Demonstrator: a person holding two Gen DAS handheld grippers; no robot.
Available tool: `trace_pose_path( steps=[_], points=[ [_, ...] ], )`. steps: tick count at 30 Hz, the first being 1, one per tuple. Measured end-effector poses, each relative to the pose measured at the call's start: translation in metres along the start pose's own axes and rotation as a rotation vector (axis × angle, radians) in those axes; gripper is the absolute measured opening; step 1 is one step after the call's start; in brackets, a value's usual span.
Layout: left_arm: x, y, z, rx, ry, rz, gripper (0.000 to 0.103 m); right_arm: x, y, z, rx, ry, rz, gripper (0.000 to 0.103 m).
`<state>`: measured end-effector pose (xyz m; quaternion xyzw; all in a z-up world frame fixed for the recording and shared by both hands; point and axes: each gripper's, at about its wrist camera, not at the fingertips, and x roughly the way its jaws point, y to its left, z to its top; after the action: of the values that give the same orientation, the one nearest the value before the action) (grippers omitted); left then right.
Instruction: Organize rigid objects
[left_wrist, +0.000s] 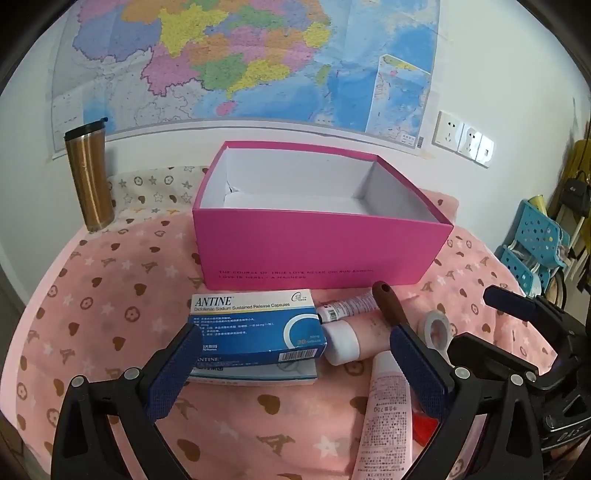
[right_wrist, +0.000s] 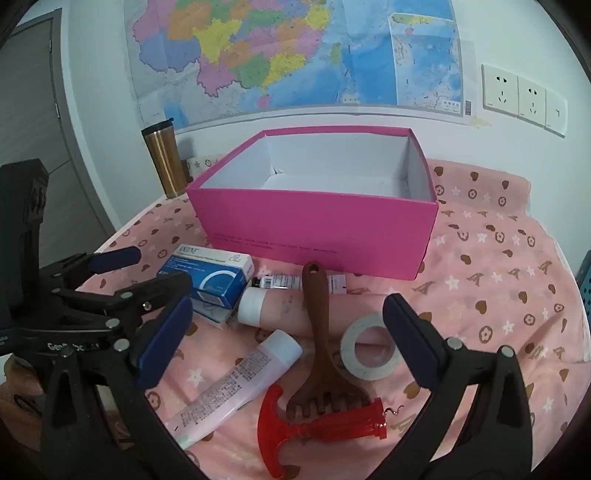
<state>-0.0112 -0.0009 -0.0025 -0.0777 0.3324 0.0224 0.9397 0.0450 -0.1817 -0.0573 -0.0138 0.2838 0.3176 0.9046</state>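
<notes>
2 hand-held grippers, left (left_wrist: 291, 363) and right (right_wrist: 286, 326), hover wide apart, holding nothing. Near them lie medicine boxes (left_wrist: 255, 330), tubes (right_wrist: 236, 387), a brown comb (right_wrist: 319, 339), tape (right_wrist: 369, 347) and a red corkscrew (right_wrist: 314, 428); the pink box (right_wrist: 317, 225) sits farther back.

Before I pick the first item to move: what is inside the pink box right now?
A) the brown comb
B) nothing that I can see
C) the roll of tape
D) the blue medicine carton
B: both views show only the bare white inside of the pink box; the medicine carton, tape and comb lie on the blanket before it.
</notes>
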Motion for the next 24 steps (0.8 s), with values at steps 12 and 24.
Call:
trace_pose_path(
  steps=[12, 24],
  points=[
    [-0.0046, -0.0007, 0.0019, 0.002, -0.001, 0.006, 0.103, -0.0001, -0.0001, 0.0034, 0.017, -0.006, 0.000, 0.103],
    [-0.0064, 0.0002, 0.0038, 0.005, -0.002, 0.008, 0.103, 0.0011, 0.0025, 0.0003, 0.021, -0.006, 0.001, 0.103]
  ],
)
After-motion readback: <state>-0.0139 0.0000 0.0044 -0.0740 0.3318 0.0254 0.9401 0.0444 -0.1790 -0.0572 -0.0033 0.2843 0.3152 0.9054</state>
